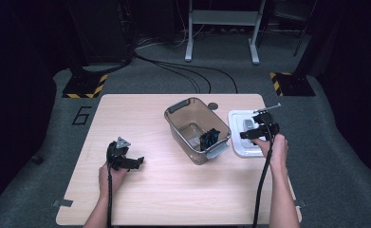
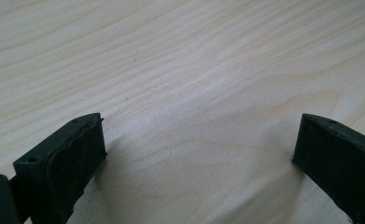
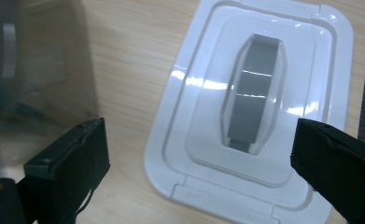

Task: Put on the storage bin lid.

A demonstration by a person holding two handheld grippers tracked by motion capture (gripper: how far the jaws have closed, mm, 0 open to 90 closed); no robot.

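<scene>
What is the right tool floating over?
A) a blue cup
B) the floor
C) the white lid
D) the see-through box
C: the right tool hangs, jaws open, above the white lid with its grey handle, beside the see-through box.

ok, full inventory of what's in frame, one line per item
bin: 1, clear smoky brown, grey latches, table centre
black-and-blue item: 1, inside bin, right end; type unclear
lid: 1, white, grey handle, flat on table right of bin
table: 1, light wood
grey disc: 1, on table behind bin
floor cables: several, black, behind table
left tongs: black, open, low over bare table
right tongs: black, open, above lid
</scene>
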